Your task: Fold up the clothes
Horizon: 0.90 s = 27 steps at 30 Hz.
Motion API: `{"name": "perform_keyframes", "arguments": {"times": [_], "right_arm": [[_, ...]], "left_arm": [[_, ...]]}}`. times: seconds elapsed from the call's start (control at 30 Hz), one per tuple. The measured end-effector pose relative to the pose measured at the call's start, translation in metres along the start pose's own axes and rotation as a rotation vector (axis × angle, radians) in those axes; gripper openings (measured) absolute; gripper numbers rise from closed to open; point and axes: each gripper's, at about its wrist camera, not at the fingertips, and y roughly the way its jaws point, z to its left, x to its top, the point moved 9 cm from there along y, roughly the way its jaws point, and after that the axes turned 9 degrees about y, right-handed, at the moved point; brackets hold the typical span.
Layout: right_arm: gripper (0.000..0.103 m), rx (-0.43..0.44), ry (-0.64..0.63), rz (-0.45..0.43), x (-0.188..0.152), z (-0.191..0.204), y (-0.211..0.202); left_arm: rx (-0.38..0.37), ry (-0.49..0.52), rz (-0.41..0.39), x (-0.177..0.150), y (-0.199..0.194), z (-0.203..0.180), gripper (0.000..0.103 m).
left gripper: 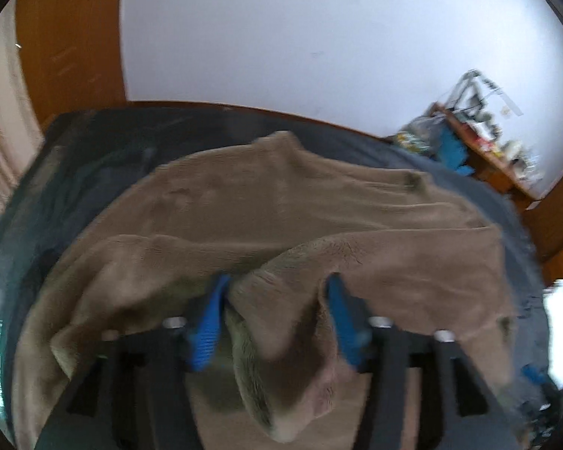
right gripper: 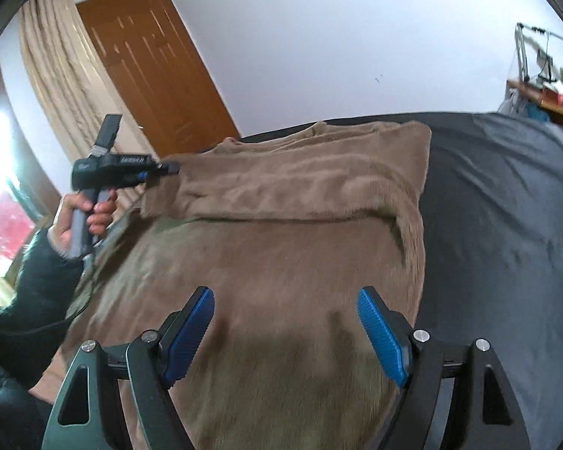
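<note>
draping over the dark bed cover (right gripper: 506,202), a brown garment (right gripper: 281,262) lies partly folded. left gripper (left gripper: 277,292) lifts a fold of it, grip unclear. right gripper (right gripper: 285,311) hovers above it, released.

One brown garment (right gripper: 281,262) lies on one bed (right gripper: 506,206) — nothing else on the covers. Two grippers — the left gripper (left gripper: 277,300) and the right gripper (right gripper: 286,332) — one hand (right gripper: 80,221), one door (right gripper: 157,75), one curtain (right gripper: 63,75).

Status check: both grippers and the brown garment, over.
Left gripper holds the brown garment's lifted edge, fabric draped over its jaws. Right gripper open, empty, above the garment. Garment part-folded on grey bed cover; nothing in the way.
</note>
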Motion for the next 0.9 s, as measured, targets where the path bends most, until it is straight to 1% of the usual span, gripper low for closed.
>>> {"name": "perform_keyframes", "arguments": {"times": [0.07, 0.1, 0.13, 0.2, 0.33, 0.43, 0.57, 0.67, 0.73, 0.77, 0.83, 0.9], "right_arm": [[0.081, -0.069, -0.001, 0.012, 0.014, 0.000, 0.016], [0.081, -0.094, 0.004, 0.019, 0.021, -0.001, 0.025], [0.081, -0.116, 0.010, 0.025, 0.027, -0.002, 0.034], [0.081, -0.158, 0.022, 0.037, 0.041, -0.004, 0.051], [0.081, -0.218, 0.050, 0.044, 0.065, -0.009, 0.079], [0.081, -0.260, 0.050, 0.068, 0.077, -0.014, 0.105], [0.081, -0.331, 0.033, 0.112, 0.070, -0.026, 0.127], [0.081, -0.360, -0.026, 0.103, 0.064, -0.026, 0.127], [0.081, -0.368, -0.040, 0.098, 0.061, -0.027, 0.127], [0.082, -0.370, -0.047, 0.091, 0.060, -0.027, 0.128], [0.083, -0.372, -0.055, 0.078, 0.059, -0.027, 0.128], [0.084, -0.382, -0.066, 0.055, 0.057, -0.027, 0.128]], "left_arm": [[0.112, 0.045, -0.004, -0.003, 0.005, 0.011, 0.074], [0.156, 0.067, -0.004, -0.005, 0.008, 0.014, 0.077], [0.187, 0.085, -0.003, -0.008, 0.009, 0.016, 0.078], [0.215, 0.112, 0.001, -0.013, 0.013, 0.017, 0.078], [0.210, 0.136, 0.015, -0.021, 0.023, 0.011, 0.080], [0.207, 0.155, 0.026, -0.026, 0.031, 0.006, 0.080], [0.201, 0.173, 0.037, -0.033, 0.041, 0.002, 0.081], [0.191, 0.154, 0.028, -0.035, 0.043, 0.005, 0.084], [0.192, 0.138, 0.023, -0.035, 0.044, 0.009, 0.091], [0.189, 0.129, 0.023, -0.036, 0.045, 0.010, 0.091], [0.168, 0.100, 0.030, -0.038, 0.046, 0.013, 0.092], [0.131, 0.048, 0.053, -0.042, 0.044, 0.018, 0.092]]}}
